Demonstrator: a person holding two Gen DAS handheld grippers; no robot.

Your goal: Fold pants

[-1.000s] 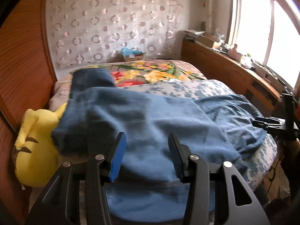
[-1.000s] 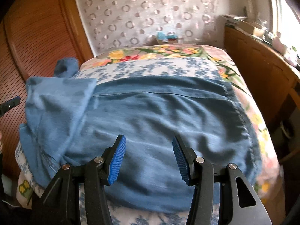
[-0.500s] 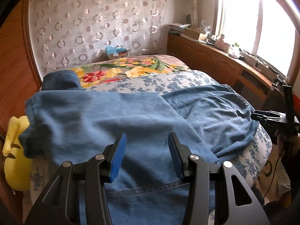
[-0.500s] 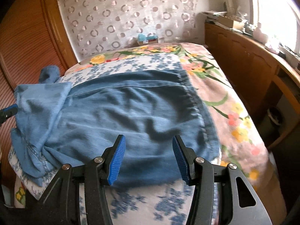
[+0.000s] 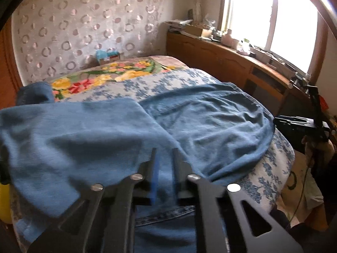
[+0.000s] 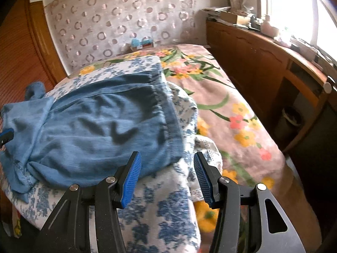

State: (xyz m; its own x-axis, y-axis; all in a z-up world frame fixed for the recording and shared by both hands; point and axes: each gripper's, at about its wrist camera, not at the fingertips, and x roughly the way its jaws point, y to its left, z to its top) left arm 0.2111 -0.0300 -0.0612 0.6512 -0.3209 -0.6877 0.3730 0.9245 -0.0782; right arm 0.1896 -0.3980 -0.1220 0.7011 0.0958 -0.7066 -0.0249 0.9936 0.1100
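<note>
Blue denim pants (image 5: 202, 122) lie across the near end of the bed on a blue-flowered white sheet (image 5: 168, 82), one part folded over the left side (image 5: 73, 139). My left gripper (image 5: 164, 168) is shut on the near edge of the pants, with denim pinched between the narrow jaws. In the right wrist view the pants (image 6: 94, 126) lie bunched at left, hem edge toward the middle. My right gripper (image 6: 166, 177) is open and empty, just off the pants' near right corner, over the sheet (image 6: 166, 210).
A floral bedspread (image 6: 238, 113) covers the far and right side of the bed. A wooden cabinet (image 6: 263, 63) with clutter runs along the right under the window. A wooden wall (image 6: 19, 63) is at left. A yellow plush (image 5: 4, 202) sits at the bed's left edge.
My left gripper has closed on the near edge of the pants. My right gripper has drawn back and to the right, off the denim, staying open. The pants look more bunched.
</note>
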